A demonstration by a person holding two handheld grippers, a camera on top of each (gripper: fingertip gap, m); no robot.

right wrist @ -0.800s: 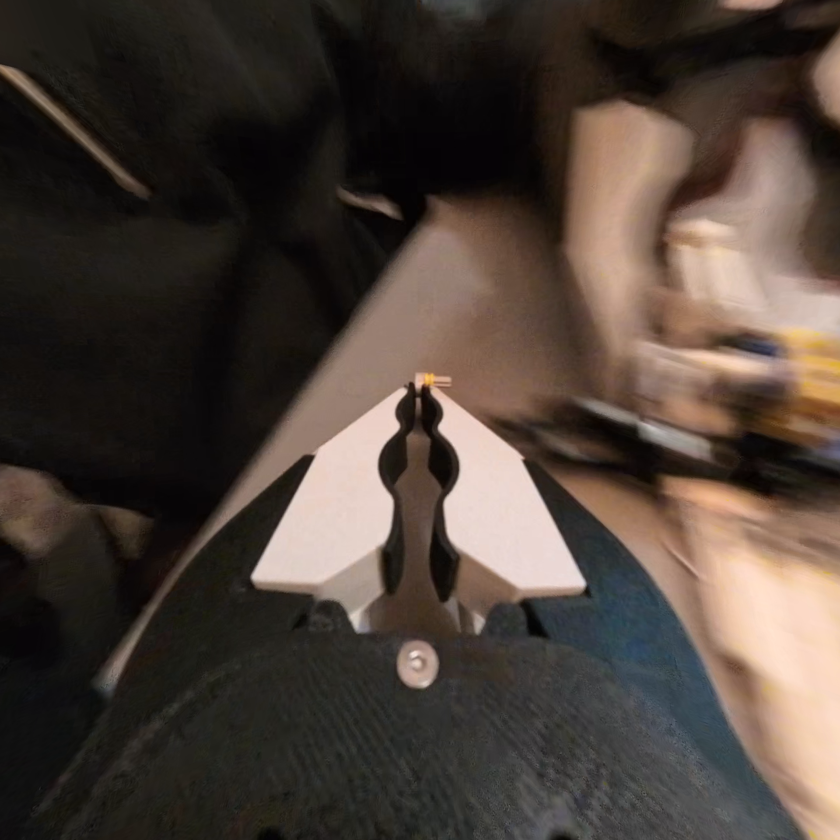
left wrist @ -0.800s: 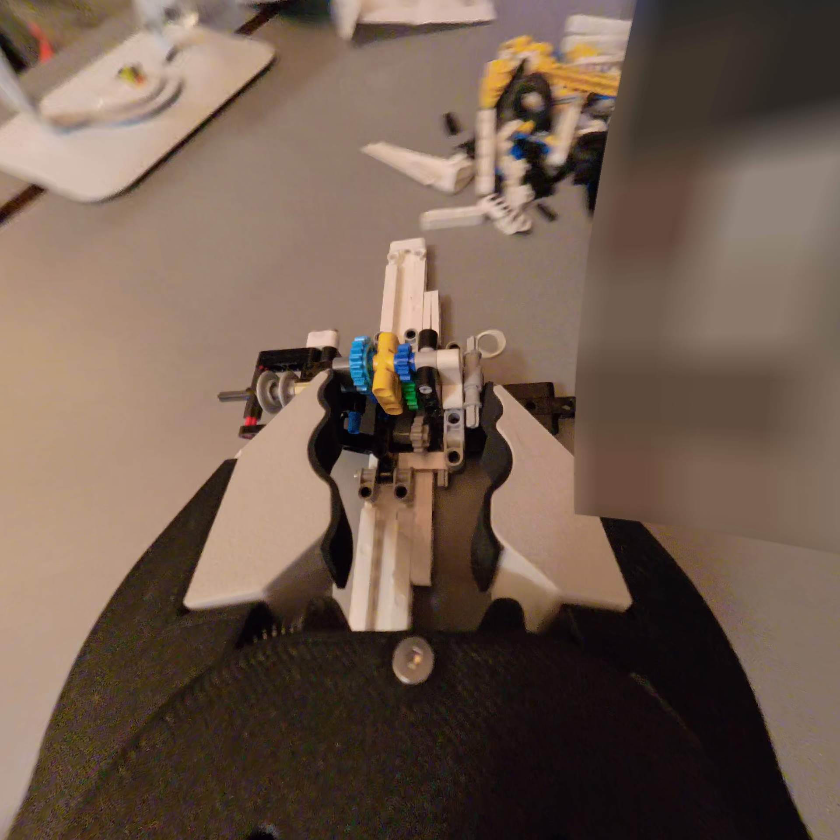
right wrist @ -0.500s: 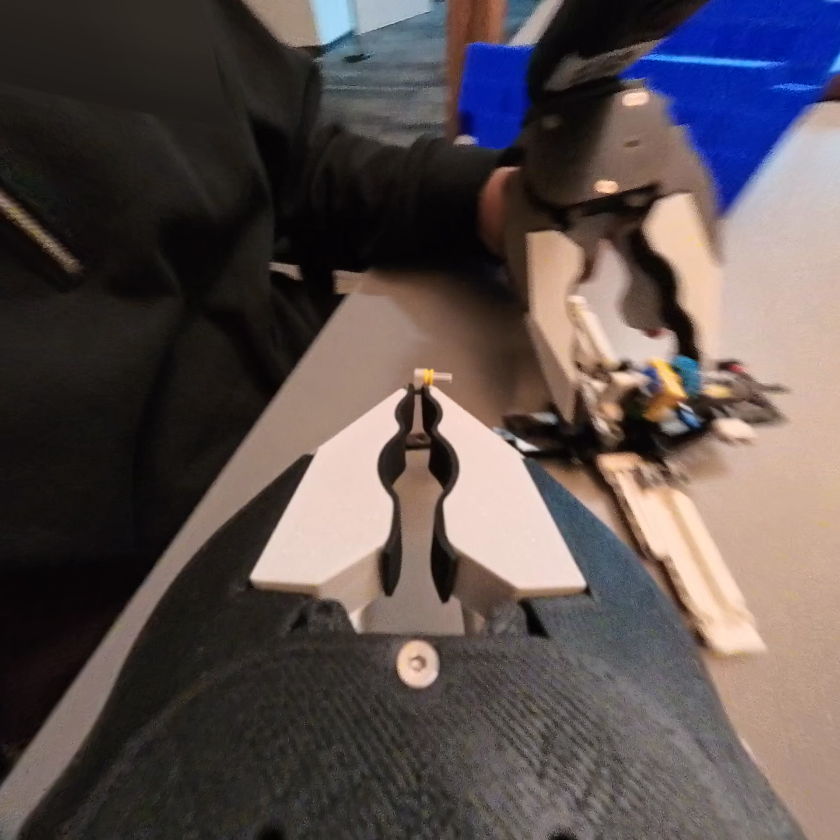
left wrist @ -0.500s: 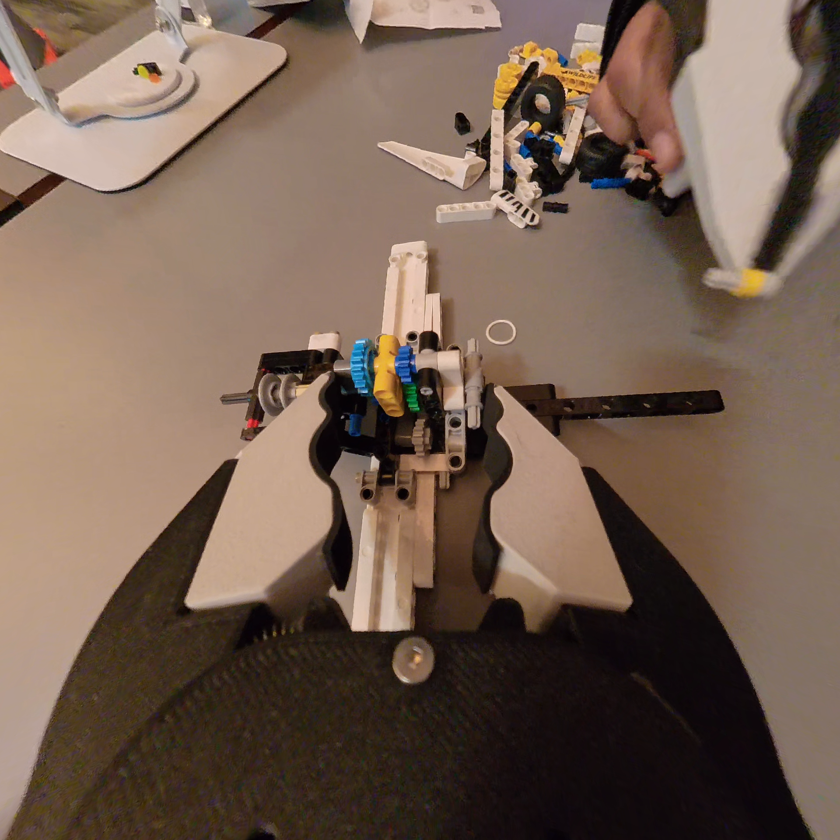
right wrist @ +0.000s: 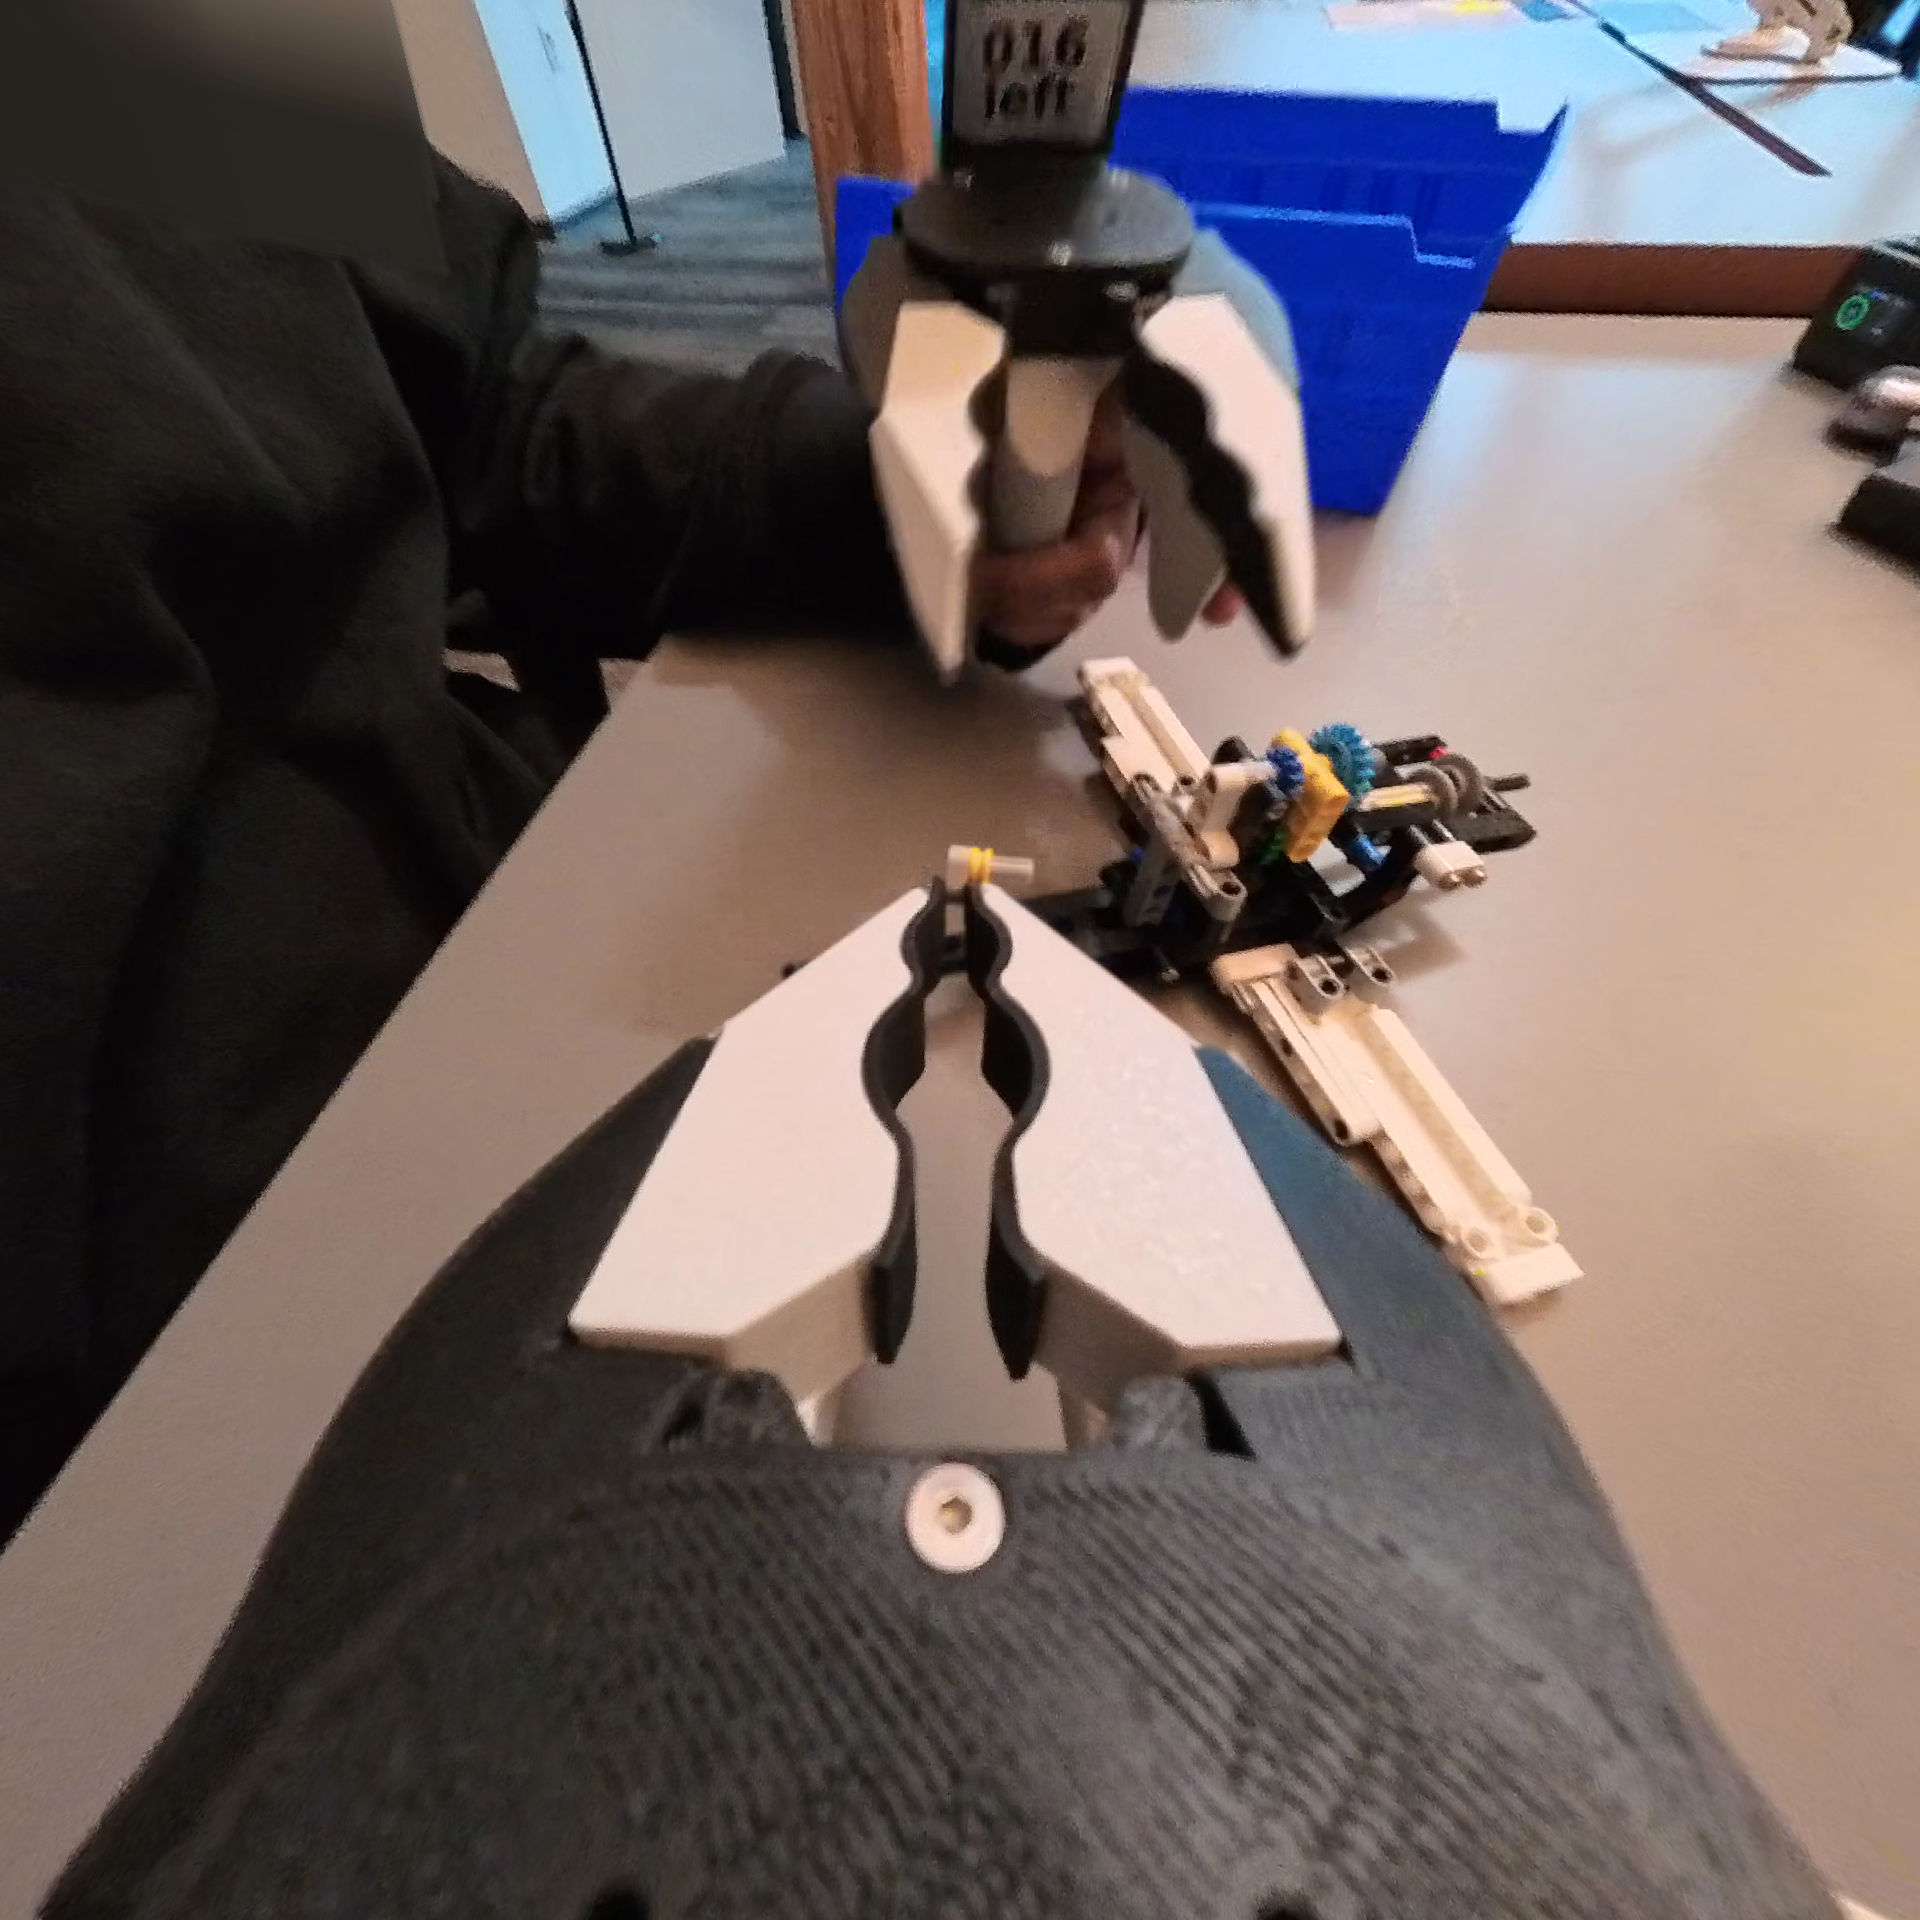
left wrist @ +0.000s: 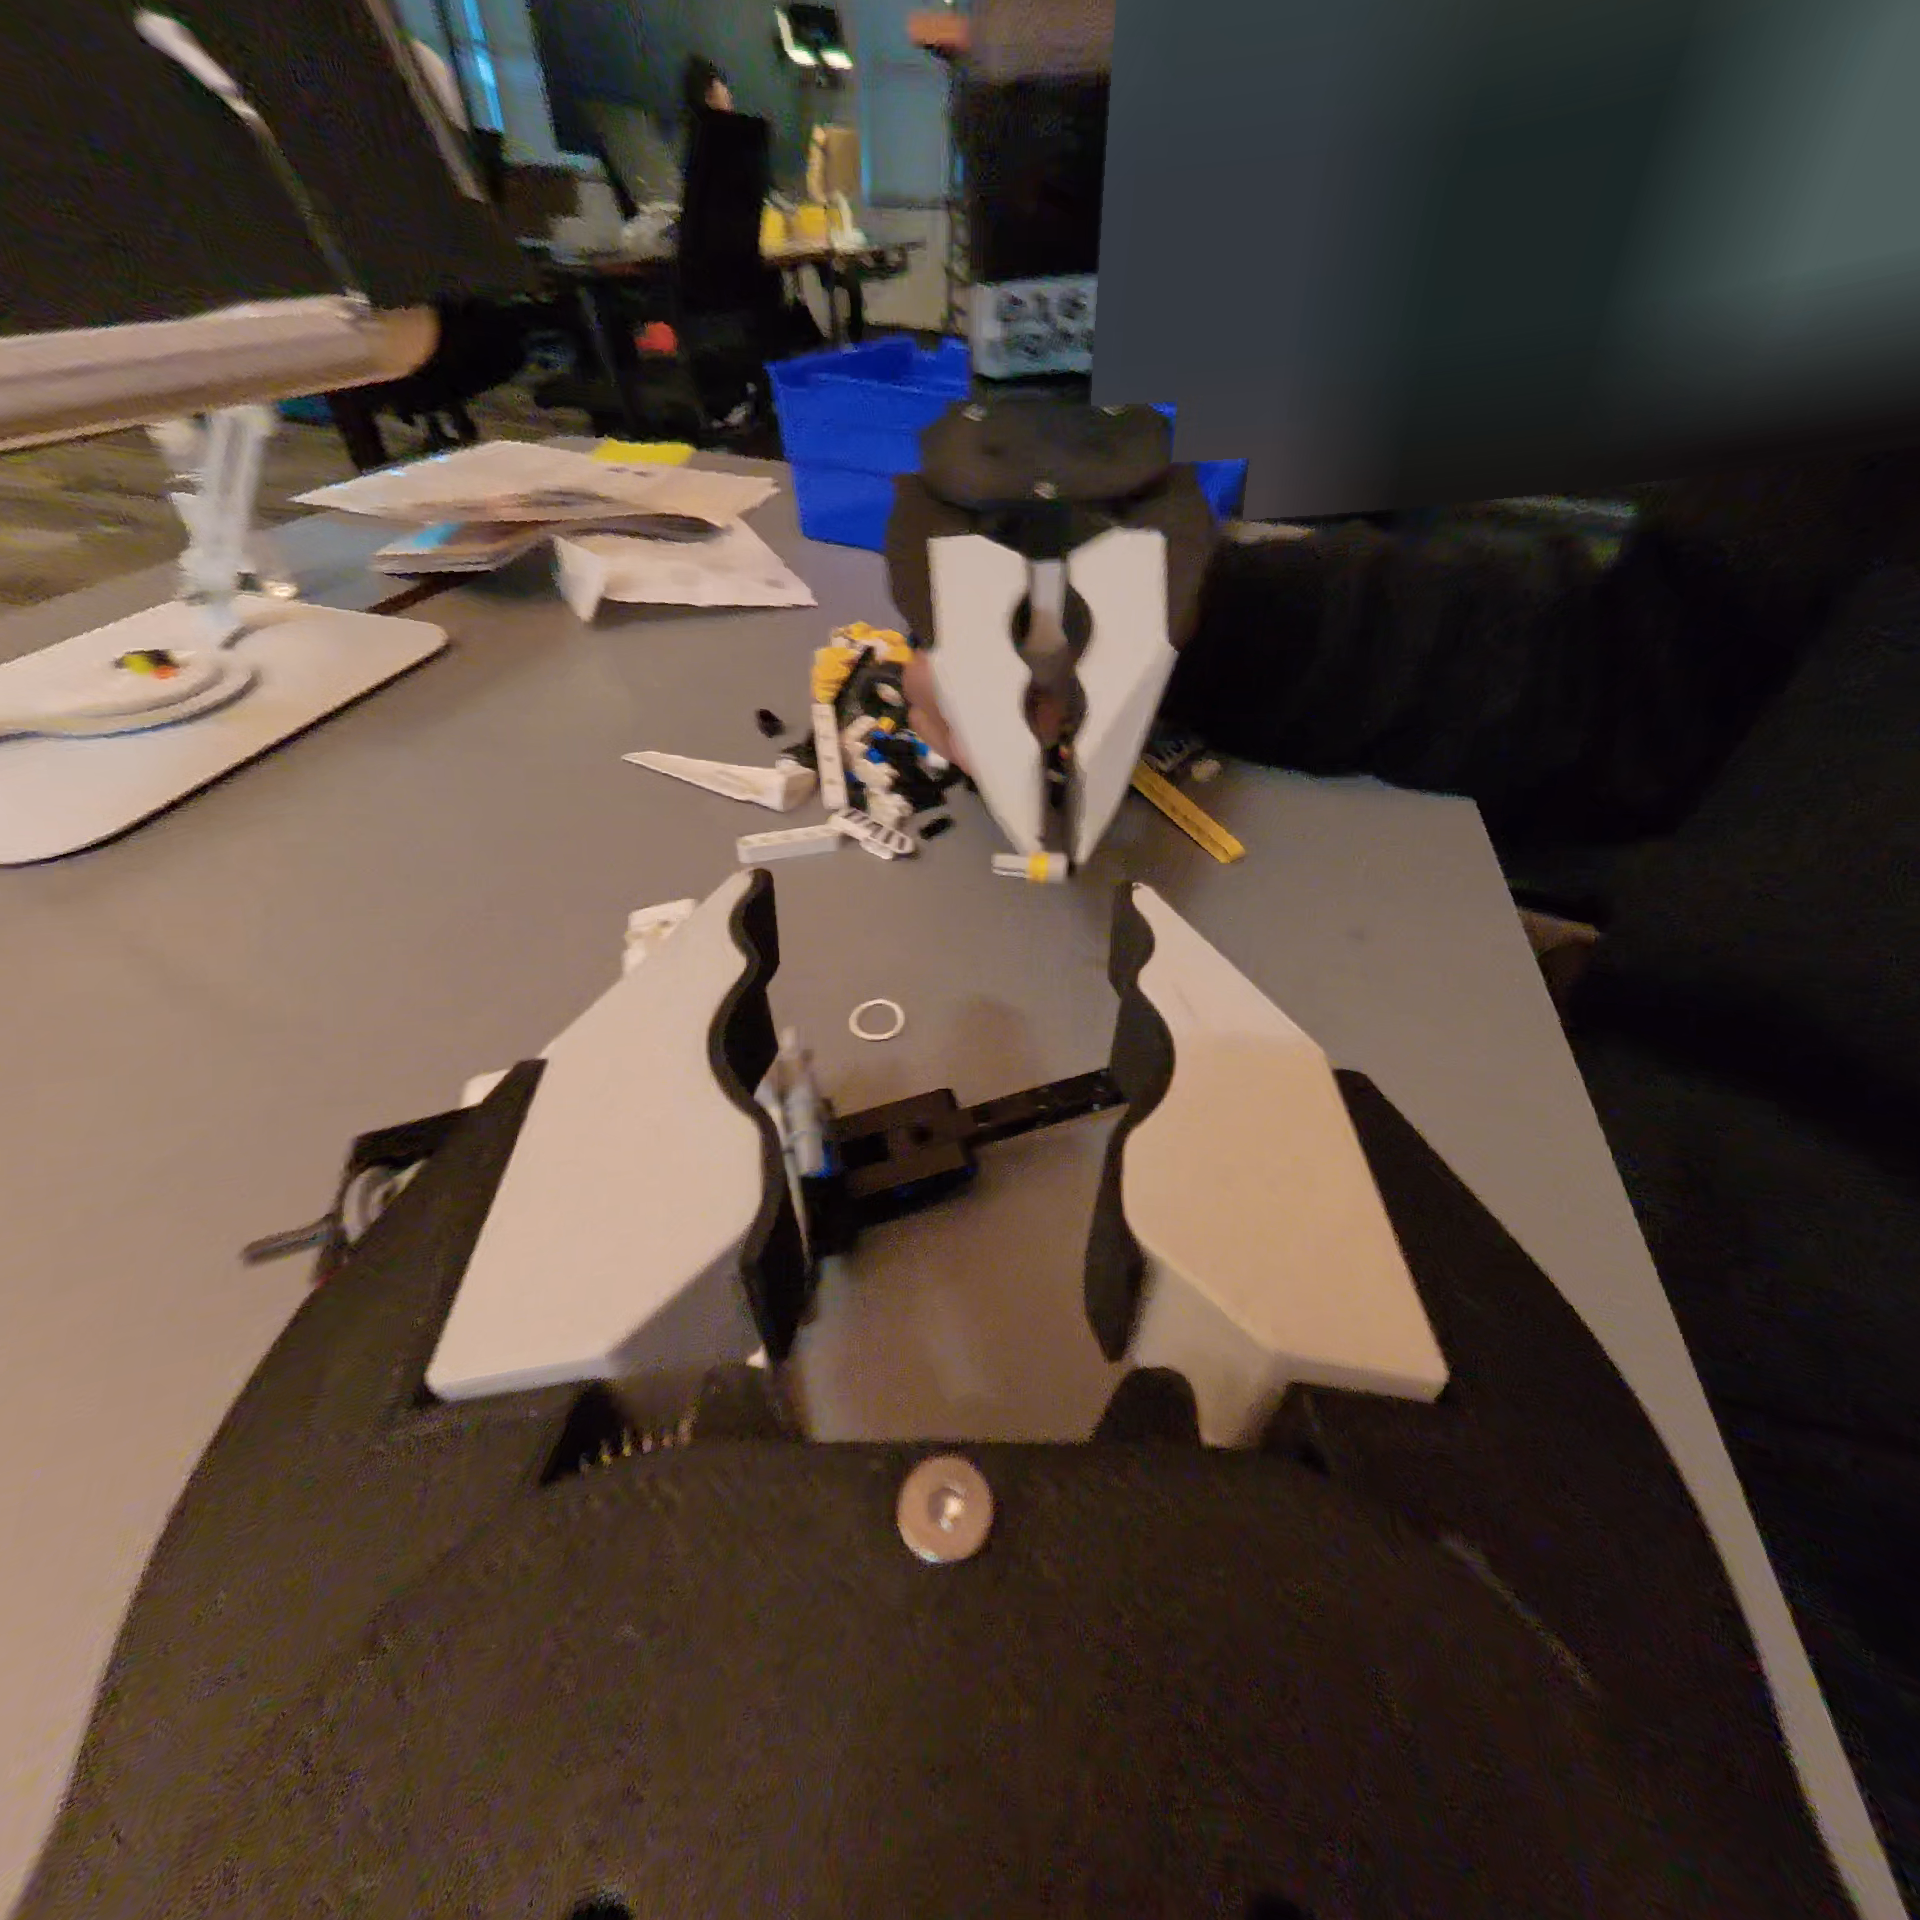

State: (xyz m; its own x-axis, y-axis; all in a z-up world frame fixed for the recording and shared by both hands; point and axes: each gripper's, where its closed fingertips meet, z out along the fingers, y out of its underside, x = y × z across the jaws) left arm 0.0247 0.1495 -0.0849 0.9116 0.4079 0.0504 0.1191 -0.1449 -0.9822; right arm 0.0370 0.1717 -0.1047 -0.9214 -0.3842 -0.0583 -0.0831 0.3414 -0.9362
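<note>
We hold our left gripper [left wrist: 943,904] tilted down over the table, its two white fingers [left wrist: 665,1081] spread wide with their black wavy pads apart and nothing pressed between them. A hand [right wrist: 1049,582] grips its grey handle from behind, the black sleeve [right wrist: 644,499] reaching back to the body. Our right gripper [right wrist: 964,891] points forward and down, fingers drawn together, the pad tips pinching a small white pin with a yellow ring [right wrist: 985,862] crosswise.
</note>
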